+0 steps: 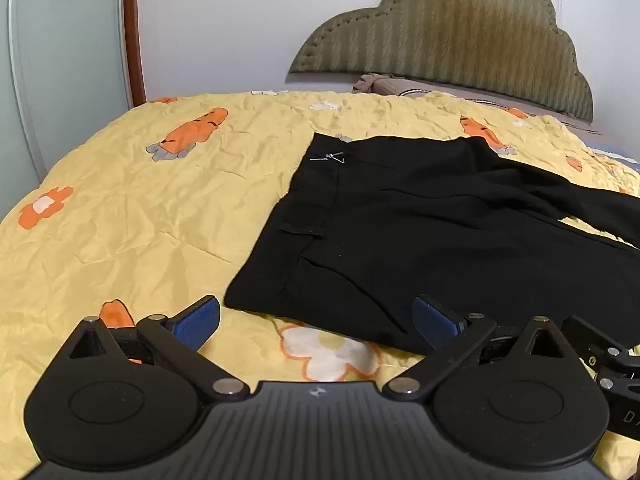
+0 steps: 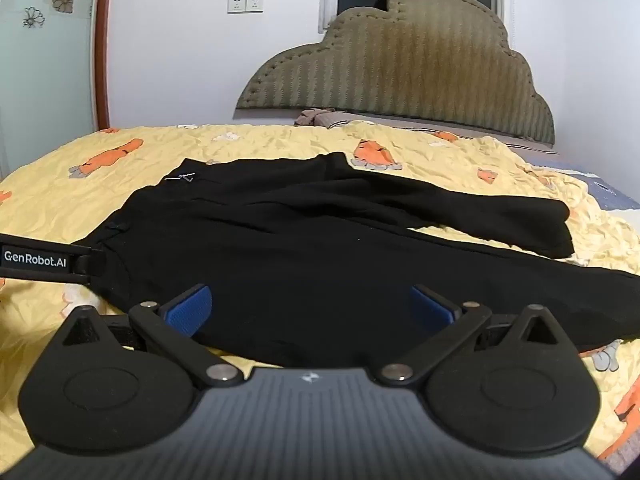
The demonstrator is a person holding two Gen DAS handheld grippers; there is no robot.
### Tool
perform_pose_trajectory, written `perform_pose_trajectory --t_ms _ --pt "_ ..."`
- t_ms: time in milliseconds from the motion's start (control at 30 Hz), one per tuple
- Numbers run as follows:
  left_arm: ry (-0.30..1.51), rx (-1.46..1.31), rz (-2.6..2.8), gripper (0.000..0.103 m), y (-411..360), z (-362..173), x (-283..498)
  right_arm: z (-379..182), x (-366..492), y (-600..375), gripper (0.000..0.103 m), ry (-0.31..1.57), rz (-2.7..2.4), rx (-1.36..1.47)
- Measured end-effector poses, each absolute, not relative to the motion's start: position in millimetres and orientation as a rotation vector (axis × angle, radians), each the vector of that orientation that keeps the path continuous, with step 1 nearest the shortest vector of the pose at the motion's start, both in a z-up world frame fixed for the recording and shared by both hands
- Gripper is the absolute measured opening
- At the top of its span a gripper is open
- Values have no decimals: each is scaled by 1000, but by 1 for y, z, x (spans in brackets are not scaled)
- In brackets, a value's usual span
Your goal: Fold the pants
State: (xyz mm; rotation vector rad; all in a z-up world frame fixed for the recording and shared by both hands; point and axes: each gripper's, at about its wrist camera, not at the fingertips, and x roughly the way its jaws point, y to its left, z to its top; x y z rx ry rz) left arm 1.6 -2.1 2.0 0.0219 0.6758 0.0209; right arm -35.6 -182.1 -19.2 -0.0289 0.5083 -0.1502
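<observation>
Black pants [image 1: 420, 236] lie flat on the yellow quilt, waistband to the left, legs running right; the far leg is doubled back on itself [image 2: 520, 220]. My left gripper [image 1: 316, 316] is open and empty at the near edge of the pants by the waistband corner. My right gripper [image 2: 310, 304] is open and empty, low over the near edge of the pants [image 2: 320, 248] around the hip. The left gripper's body [image 2: 40, 260] shows at the left of the right wrist view, and part of the right gripper [image 1: 600, 356] at the right of the left wrist view.
The bed has a yellow quilt [image 1: 160, 220] with carrot and flower prints. A padded olive headboard [image 1: 452, 36] and a pillow [image 1: 384, 84] are at the far end. A glass door with a wooden frame [image 1: 132, 32] stands at the left.
</observation>
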Motion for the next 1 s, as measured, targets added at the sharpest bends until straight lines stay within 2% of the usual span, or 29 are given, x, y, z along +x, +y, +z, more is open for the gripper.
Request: perform_pose_trajectory --t_ms 167,1000 --pt "632 -14 -6 103 3 3 -19 -25 -24 -166 103 524 -139 -59" --pt "672 56 49 103 3 -6 8 -34 -33 -173 103 513 -102 -29"
